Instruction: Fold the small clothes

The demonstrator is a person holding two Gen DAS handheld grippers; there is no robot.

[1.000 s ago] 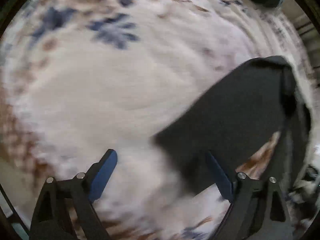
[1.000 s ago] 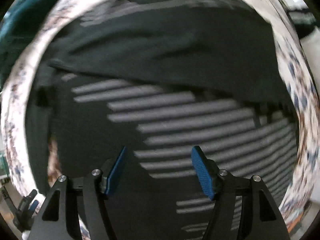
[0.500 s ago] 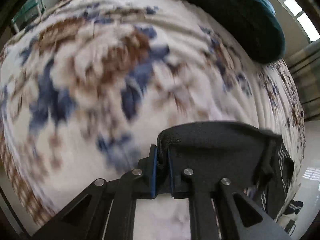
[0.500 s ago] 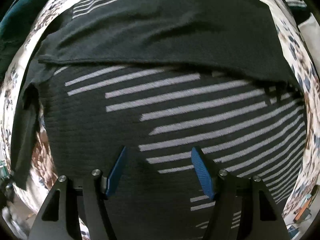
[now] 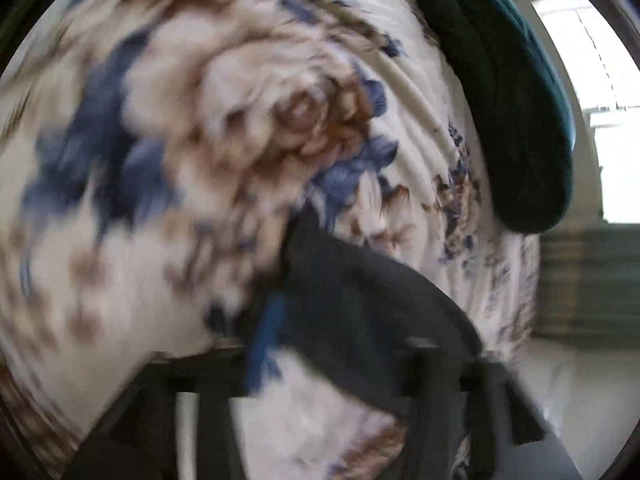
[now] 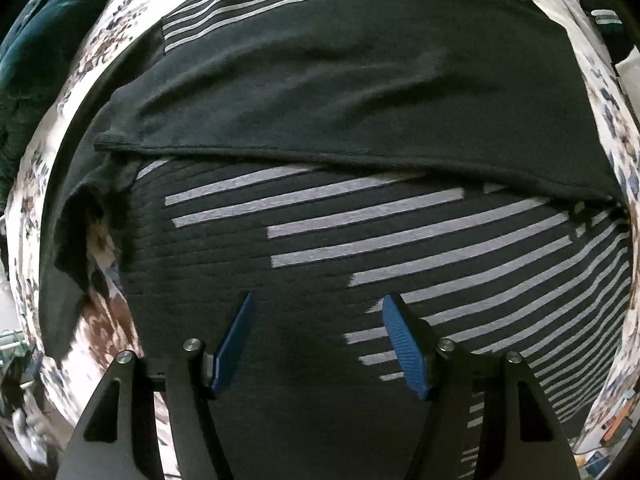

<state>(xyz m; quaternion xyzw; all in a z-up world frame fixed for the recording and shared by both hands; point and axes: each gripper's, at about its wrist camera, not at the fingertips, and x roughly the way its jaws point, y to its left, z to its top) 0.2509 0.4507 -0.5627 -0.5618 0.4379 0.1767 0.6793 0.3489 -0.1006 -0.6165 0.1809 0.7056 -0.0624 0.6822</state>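
While your left gripper (image 5: pixel 280 320) is lost in blur, a dark flap of the shirt (image 6: pixel 320 92) seems to run out from between its jaws, so I judge them pinched on that cloth, though the smear keeps me from being certain. The flap (image 5: pixel 360 288) hangs over the gripper frame and droops toward the right of that view, with the floral blanket (image 5: pixel 200 120) behind it and a teal cushion (image 5: pixel 520 100) at the far edge.

Your right gripper (image 6: pixel 316 344) has its jaws spread wide and holds nothing; it hovers above the striped lower part of the shirt, and I cannot tell whether it touches.

The shirt lies spread on the blanket, a dark knit with pale grey stripes. One plain panel is already folded across the upper half, its hemmed edge running side to side just beyond your right jaws. A sleeve or side flap at the left trails off onto the blanket.

Expect it to handle as light, limp and stretchy: no stiffness, so any held corner will sag and drag the layers beneath. It should not slip between the pads, but the knit can stretch if you pull hard.

Take hold at edges and corners, preferably hems or seams, where the cloth is thicker. Pinch only the layer you mean to move, and lift low.
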